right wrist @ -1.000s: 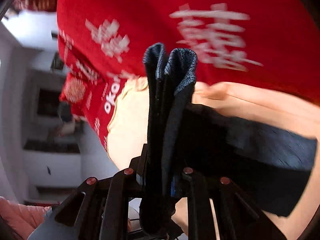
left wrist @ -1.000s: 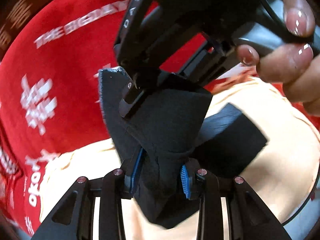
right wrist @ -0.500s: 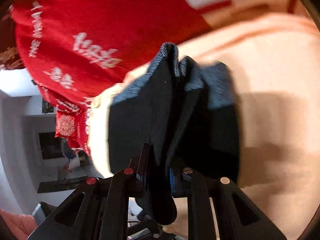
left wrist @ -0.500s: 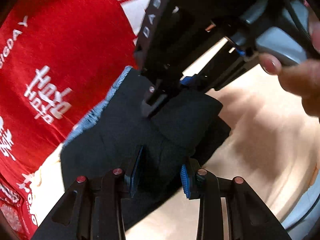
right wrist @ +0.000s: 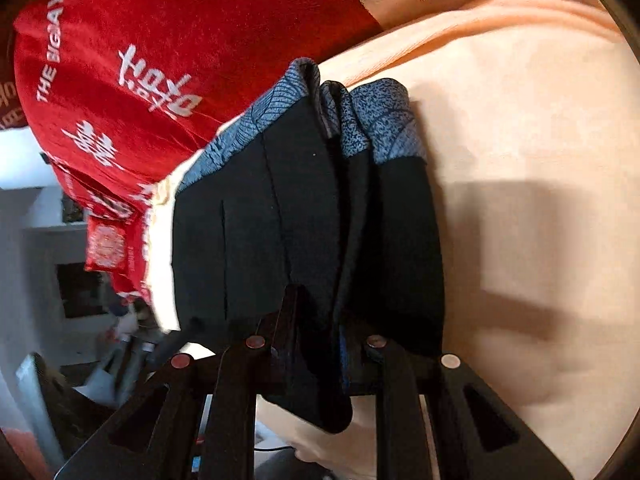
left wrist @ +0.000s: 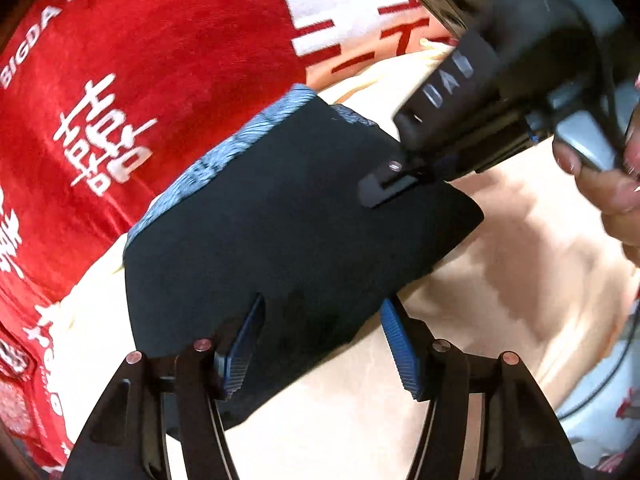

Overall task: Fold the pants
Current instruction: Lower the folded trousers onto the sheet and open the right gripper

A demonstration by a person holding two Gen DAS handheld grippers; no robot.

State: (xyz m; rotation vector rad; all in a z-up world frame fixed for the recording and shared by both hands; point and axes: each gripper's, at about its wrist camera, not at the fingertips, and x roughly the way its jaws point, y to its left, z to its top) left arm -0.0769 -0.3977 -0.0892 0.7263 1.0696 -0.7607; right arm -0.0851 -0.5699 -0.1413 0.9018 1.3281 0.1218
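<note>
Lying folded pants (left wrist: 280, 232), red blanket (left wrist: 160, 80) beside, right gripper (right wrist: 320, 344) clamping edge

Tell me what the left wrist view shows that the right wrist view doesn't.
Only the left wrist view: the right hand-held gripper clamping the pants' far edge, the person's hand on its handle, and the left hand-held gripper open.

Only the right wrist view: a room at left.

Both: black pants with a blue patterned band, peach cloth, red blanket.
</note>
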